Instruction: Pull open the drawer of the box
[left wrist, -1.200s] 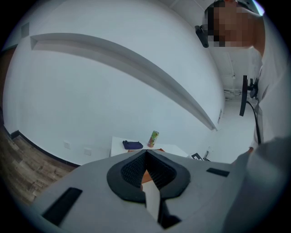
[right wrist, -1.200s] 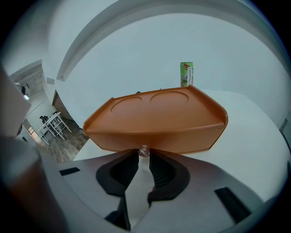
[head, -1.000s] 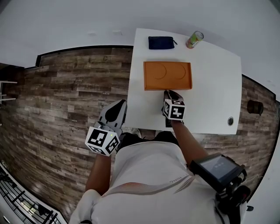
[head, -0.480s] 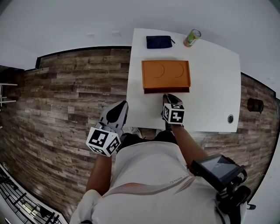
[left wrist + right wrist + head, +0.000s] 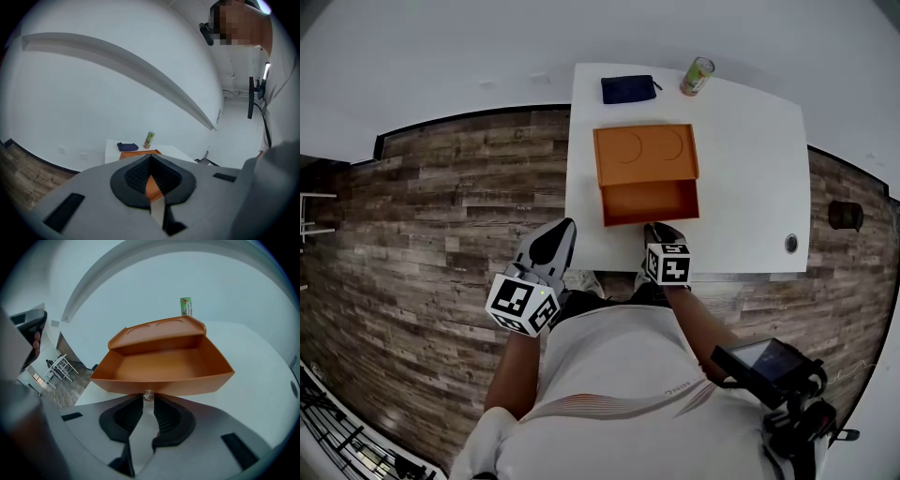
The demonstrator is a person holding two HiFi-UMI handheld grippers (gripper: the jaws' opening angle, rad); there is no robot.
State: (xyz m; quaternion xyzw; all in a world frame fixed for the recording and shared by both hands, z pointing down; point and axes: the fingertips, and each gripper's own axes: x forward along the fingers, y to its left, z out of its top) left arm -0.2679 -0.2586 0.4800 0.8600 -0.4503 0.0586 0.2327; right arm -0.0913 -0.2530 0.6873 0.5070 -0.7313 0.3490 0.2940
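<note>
**Q:** What carries the objects, and where is the free room?

**A:** A white square tabletop (image 5: 750, 187) stands above a brown wooden plank floor (image 5: 441, 206). The orange rectangular box (image 5: 642, 150) lies nearer the tabletop's left edge. The wide strip from the box to the right edge is bare. Its orange drawer (image 5: 649, 202) stands drawn out toward the near edge, with its front stopping short of that edge.

**Q:** And the smaller items?

**A:** A dark blue fabric pouch (image 5: 627, 89) lies at the far edge, near the far left corner. A green drinks can (image 5: 697, 76) stands upright near it, on its right. Both are well apart from the drawer. A small clear knob (image 5: 148, 395) sits at the middle of the drawer front.

**Q:** How are the two tools posed?

**A:** The right gripper (image 5: 659, 228) slants steeply down over the near edge, its jaws narrowed onto the knob and gripping it. The left gripper (image 5: 556, 232) hangs just beside the near left corner, over the floor. It points nearly level toward the far wall, jaws closed together with nothing between them.
</note>
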